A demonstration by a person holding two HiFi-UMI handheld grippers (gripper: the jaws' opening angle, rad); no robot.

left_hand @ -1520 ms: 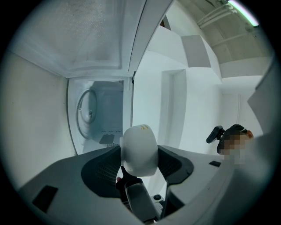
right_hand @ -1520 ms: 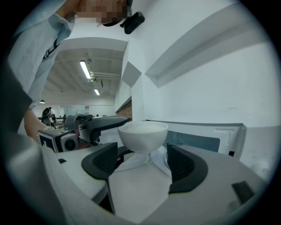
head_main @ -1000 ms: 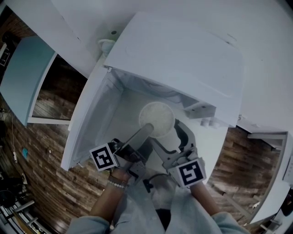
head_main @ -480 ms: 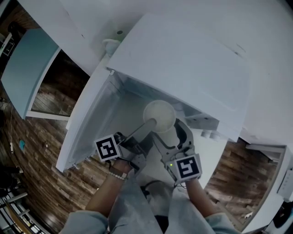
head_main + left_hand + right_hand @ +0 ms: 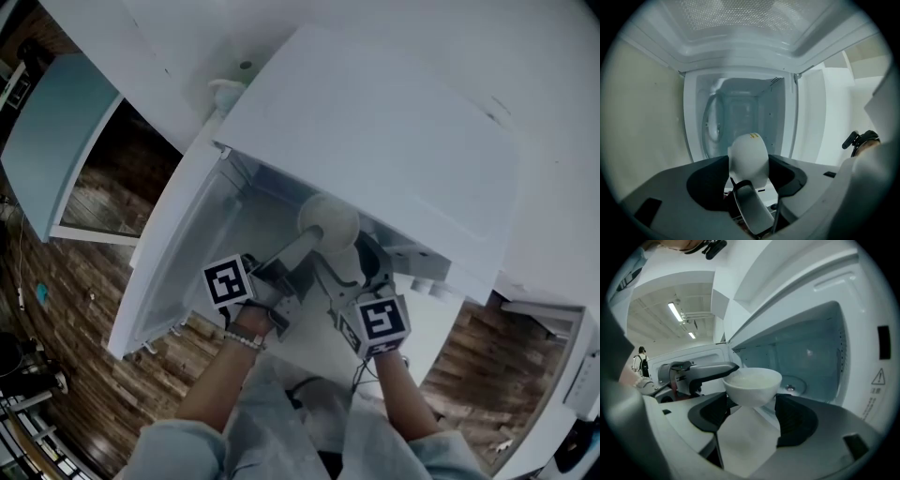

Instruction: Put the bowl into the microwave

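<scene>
Microwave (image 5: 375, 122): white, its cavity open toward the person.
Door (image 5: 178, 253): swung fully open on the person's left, over the dark wood floor (image 5: 84, 309).
Left gripper (image 5: 748, 164): comes in from the left. Its jaws are clamped on the bowl, which is seen edge-on between the dark pads.
Right gripper (image 5: 751, 404): jaws are spread to the bowl's width, with a pad pressed against each side of its lower body.
Bowl (image 5: 752, 385): white and upright, held in the air by both grippers at the mouth of the cavity, in front of the turntable (image 5: 797, 386).
</scene>
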